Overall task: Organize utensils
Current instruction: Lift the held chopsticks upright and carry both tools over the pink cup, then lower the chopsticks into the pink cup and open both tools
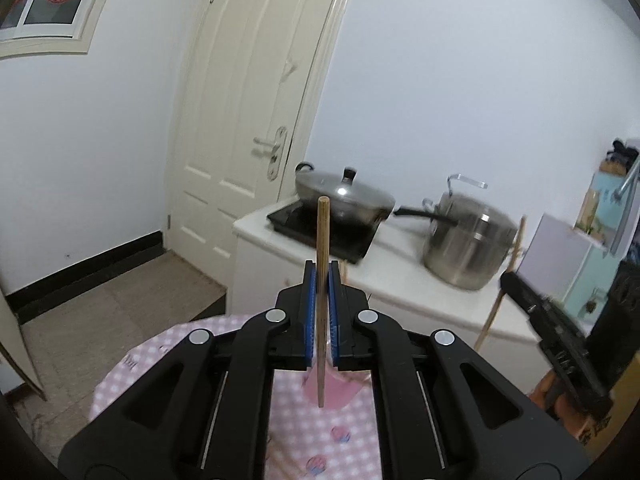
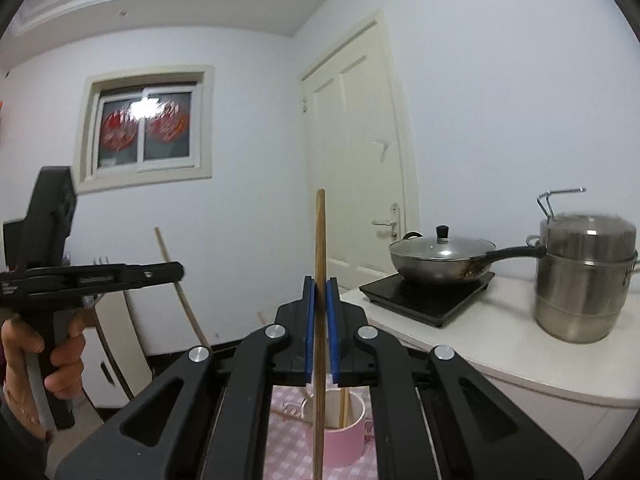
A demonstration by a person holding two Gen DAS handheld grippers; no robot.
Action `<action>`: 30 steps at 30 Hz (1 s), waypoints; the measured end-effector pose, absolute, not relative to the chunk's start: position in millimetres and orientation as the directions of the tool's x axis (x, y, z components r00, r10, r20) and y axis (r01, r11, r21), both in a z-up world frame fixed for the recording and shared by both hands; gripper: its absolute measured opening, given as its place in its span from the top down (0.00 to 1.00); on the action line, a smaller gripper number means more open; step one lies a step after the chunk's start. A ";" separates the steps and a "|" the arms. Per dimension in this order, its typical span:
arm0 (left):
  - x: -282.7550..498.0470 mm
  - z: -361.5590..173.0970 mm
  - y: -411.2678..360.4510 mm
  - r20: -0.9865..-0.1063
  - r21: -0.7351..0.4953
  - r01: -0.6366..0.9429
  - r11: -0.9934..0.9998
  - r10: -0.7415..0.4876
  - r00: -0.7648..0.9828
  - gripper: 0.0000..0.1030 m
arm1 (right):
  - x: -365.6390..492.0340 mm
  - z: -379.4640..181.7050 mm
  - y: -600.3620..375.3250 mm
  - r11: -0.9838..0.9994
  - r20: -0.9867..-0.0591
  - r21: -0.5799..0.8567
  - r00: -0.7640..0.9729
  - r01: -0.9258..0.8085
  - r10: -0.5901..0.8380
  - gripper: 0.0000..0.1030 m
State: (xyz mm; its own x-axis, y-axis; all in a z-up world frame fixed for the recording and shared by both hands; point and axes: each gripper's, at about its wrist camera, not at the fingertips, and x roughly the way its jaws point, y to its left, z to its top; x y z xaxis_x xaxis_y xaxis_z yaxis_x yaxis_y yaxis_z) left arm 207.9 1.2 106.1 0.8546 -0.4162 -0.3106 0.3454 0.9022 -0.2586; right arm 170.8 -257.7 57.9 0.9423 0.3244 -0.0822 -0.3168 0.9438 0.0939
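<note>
Left wrist view: left tongs [image 1: 322, 280] clamp a thin wooden chopstick [image 1: 322, 300] upright, tip over the pink cylindrical cup [image 1: 340, 394] on the checked-cloth bench [image 1: 320, 432], prob. for dropping in. Right tongs [image 2: 319, 288] grip another upright wooden chopstick [image 2: 319, 320] w/ same aim; cup already holds one.

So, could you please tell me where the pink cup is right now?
In the right wrist view, the pink cup stands on the pink checked tablecloth, just below the right hand-held gripper, beside its chopstick; another chopstick already stands inside.
</note>
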 end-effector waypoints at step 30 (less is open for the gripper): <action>310.4 50.6 -46.5 -0.325 -0.316 0.288 0.904 -0.388 0.862 0.94 | 242.8 -5.4 -275.1 0.966 0.075 0.199 0.986 -0.164 0.152 0.96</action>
